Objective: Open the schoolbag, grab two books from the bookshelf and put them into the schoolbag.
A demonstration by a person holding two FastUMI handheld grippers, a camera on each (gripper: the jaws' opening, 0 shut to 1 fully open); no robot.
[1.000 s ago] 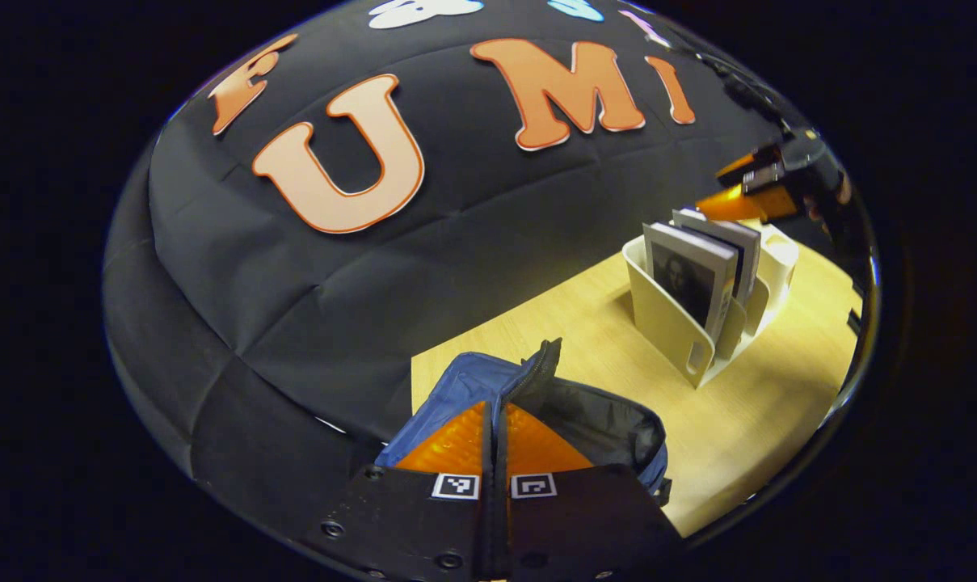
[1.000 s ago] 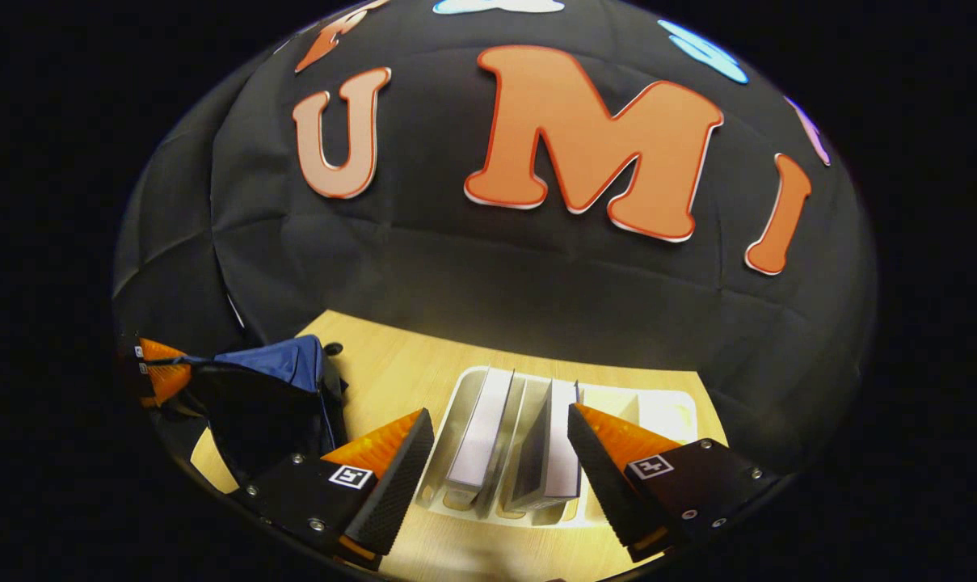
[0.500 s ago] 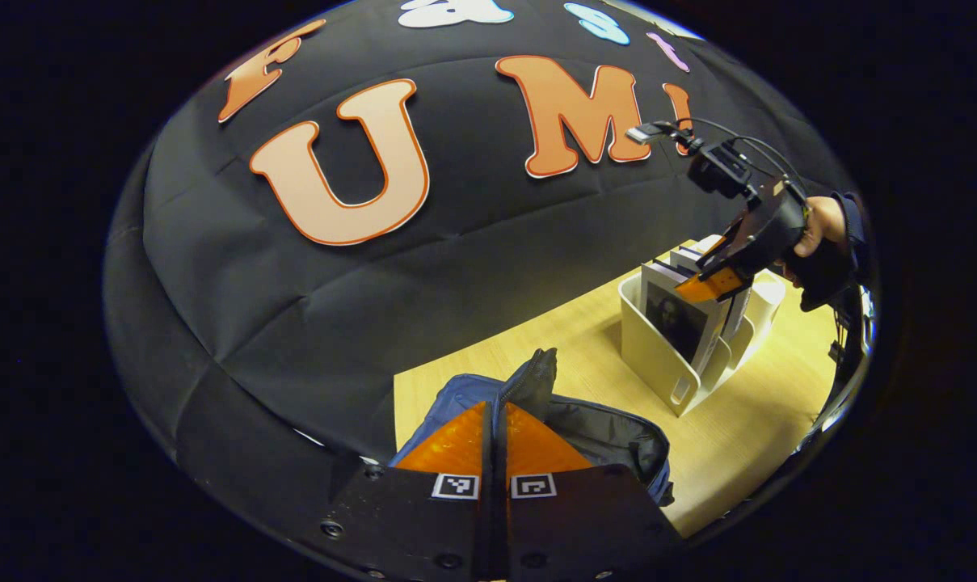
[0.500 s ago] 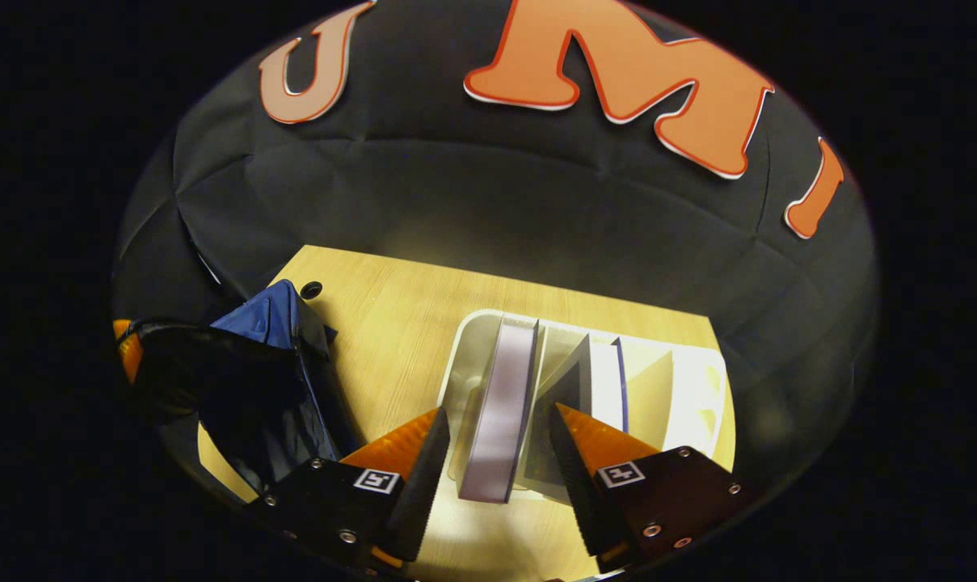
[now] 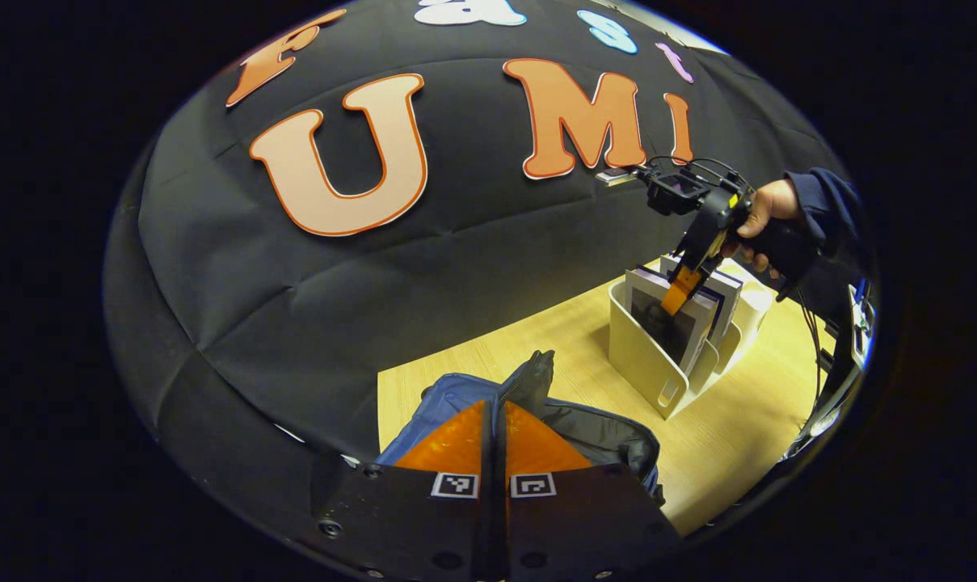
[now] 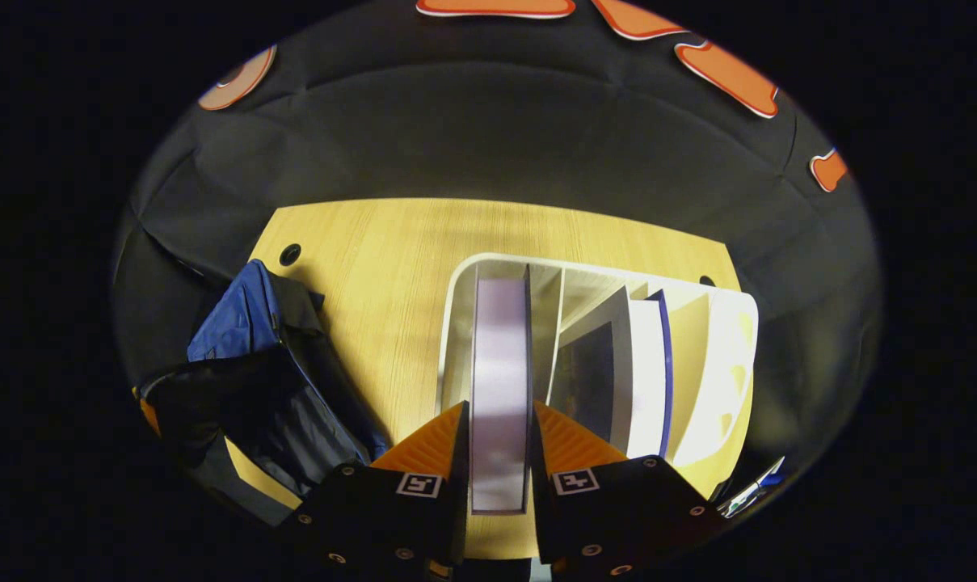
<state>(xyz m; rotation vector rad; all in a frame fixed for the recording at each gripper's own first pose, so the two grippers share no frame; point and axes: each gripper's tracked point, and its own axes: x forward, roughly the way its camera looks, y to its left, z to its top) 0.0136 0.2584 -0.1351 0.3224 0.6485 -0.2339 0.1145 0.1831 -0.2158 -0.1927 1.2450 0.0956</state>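
On the left, the schoolbag (image 6: 254,380) sits open on the table (image 6: 391,267), its flap pinched up between the fully closed fingers of the left gripper (image 5: 494,440). Moving right, the right gripper (image 6: 500,436) is down over the bookshelf (image 6: 456,323), its fingers closed against both sides of the first book (image 6: 500,356) in the leftmost slot. A second book (image 6: 642,364) waits one slot over. This looks like the first grab; next comes a straight lift clear of the divider, then a carry across to the bag.
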